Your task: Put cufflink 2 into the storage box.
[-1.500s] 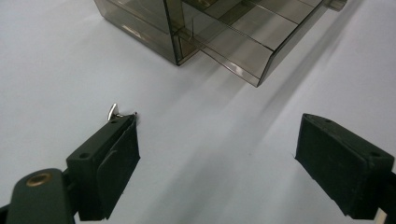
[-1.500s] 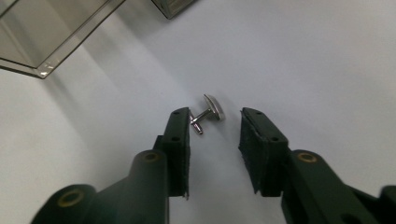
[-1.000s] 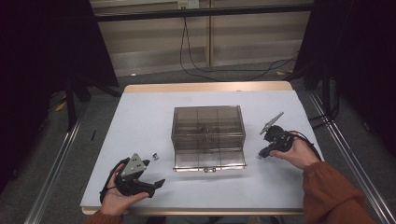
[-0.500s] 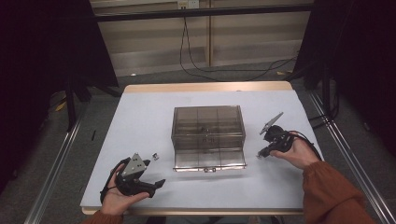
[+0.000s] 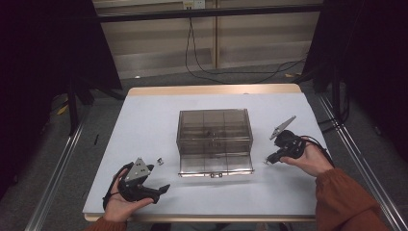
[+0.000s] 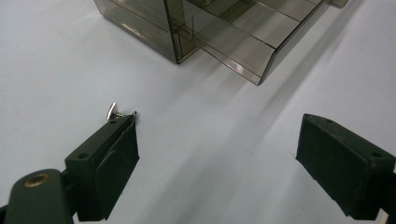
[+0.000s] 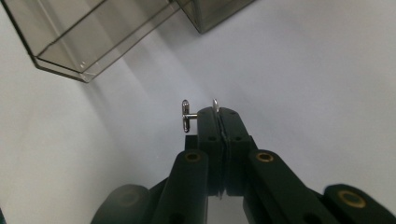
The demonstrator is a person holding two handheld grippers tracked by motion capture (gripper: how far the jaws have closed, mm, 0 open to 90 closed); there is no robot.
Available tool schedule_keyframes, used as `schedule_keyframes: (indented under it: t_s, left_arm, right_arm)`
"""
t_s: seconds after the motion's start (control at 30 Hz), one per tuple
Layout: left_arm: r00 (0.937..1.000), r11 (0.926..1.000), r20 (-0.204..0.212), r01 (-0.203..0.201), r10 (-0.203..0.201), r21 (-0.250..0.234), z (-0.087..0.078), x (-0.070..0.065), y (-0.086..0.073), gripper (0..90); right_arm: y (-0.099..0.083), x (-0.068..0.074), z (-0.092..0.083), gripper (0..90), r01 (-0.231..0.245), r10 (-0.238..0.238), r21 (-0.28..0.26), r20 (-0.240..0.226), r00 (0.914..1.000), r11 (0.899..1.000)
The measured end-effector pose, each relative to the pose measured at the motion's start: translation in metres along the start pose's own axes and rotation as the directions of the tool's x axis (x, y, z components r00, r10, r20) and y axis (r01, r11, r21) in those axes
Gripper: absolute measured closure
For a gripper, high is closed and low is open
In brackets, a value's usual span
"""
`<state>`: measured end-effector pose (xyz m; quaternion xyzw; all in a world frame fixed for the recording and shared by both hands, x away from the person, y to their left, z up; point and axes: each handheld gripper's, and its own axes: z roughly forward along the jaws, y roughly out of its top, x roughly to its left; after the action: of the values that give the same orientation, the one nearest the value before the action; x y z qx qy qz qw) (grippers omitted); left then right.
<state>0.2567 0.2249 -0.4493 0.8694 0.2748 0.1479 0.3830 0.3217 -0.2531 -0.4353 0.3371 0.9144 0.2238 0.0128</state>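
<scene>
The right tool (image 7: pixel 218 112) is pinching a small silver cufflink (image 7: pixel 187 115) between its closed jaws, hovering just above the white bench (image 5: pixel 144 120) right of the smoky clear drawer box (image 5: pixel 214 134) (no readable lettering anywhere). The right hand (image 5: pixel 308 161) is cradling it, palm up. The left tool (image 6: pixel 217 154) is resting wide open, a second cufflink (image 6: pixel 113 111) lying half hidden behind one jaw tip.

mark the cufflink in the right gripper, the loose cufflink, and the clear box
held cufflink (image 7: pixel 186 116), right gripper view, its toggle bar
loose cufflink (image 6: pixel 112 111), left gripper view, its flat head
clear box (image 5: pixel 214 117), high view, its top
</scene>
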Motion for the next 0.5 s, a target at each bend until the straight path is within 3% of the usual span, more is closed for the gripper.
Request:
schedule_keyframes:
  t_s: [0.23, 0.5]
  left_arm:
    - [0.9997, 0.9997, -0.015, 0.021, -0.021, -0.016, -0.001, 0.001, -0.001, 10.1]
    - [0.9997, 0.9996, -0.007, 0.024, -0.024, -0.017, -0.001, 0.002, -0.001, 9.1]
  right_arm:
    - [-0.001, 0.008, -0.017, 88.7, 0.025, -0.029, -0.113, -0.036, 0.9989, 0.993]
    - [0.001, 0.015, -0.03, 88.7, 0.045, -0.061, -0.246, -0.057, 0.9965, 0.968]
